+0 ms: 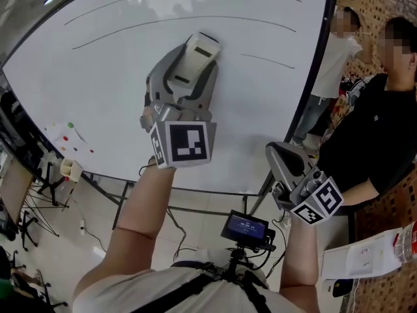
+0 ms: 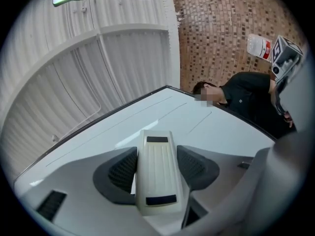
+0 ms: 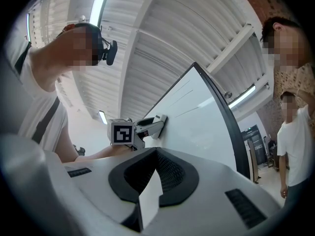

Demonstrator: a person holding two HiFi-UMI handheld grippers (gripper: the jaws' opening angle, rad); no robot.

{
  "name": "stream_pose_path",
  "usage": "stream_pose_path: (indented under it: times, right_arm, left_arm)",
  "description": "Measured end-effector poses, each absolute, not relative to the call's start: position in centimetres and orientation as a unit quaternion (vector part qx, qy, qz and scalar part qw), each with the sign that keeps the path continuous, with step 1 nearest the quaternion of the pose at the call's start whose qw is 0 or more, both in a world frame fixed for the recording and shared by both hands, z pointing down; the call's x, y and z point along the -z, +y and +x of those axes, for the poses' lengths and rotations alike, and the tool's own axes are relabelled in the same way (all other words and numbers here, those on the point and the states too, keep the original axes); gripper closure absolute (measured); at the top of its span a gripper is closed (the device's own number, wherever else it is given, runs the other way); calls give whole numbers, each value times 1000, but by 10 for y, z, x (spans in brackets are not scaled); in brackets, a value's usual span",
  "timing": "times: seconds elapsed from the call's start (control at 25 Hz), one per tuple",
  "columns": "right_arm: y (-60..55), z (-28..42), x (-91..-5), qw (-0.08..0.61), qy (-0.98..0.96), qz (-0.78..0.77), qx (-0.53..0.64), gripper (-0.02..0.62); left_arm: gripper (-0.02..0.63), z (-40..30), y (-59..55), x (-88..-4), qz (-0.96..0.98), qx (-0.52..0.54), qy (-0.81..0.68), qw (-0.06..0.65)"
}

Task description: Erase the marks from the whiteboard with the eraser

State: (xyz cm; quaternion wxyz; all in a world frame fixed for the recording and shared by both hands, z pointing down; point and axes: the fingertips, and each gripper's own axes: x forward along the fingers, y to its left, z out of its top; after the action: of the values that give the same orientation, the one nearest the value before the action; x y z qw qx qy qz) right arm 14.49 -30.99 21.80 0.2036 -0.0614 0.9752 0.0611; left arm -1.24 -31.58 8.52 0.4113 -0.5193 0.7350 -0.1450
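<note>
Cream plastic eraser (image 1: 202,49) sits clamped btw the jaws of our left gripper (image 2: 157,167), its far end against the whiteboard (image 1: 117,103), approx. mid-board. Thin dark marks (image 1: 195,25) curve across the board above it, and a short stroke (image 1: 268,60) lies to its right. Our right gripper (image 1: 281,156) hangs low by the board's lower right edge, jaws together w/ nothing btw them. A green dot (image 1: 70,125) sits near the board's lower left edge.
</note>
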Motion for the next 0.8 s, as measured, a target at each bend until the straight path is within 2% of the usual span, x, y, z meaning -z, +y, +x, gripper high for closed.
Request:
stream_pose_path:
  times: [0.36, 0.56, 0.8]
  right_arm:
    - [-313, 168, -226, 202, 975, -69, -57, 580]
    - [-324, 178, -227, 203, 975, -66, -52, 580]
    - [-323, 182, -227, 206, 976, -52, -49, 580]
  left_arm:
    - [325, 47, -339, -91, -546, 167, 698, 432]
    - [325, 80, -360, -108, -572, 213, 658, 440]
    - [324, 90, -361, -121, -594, 243, 640, 423]
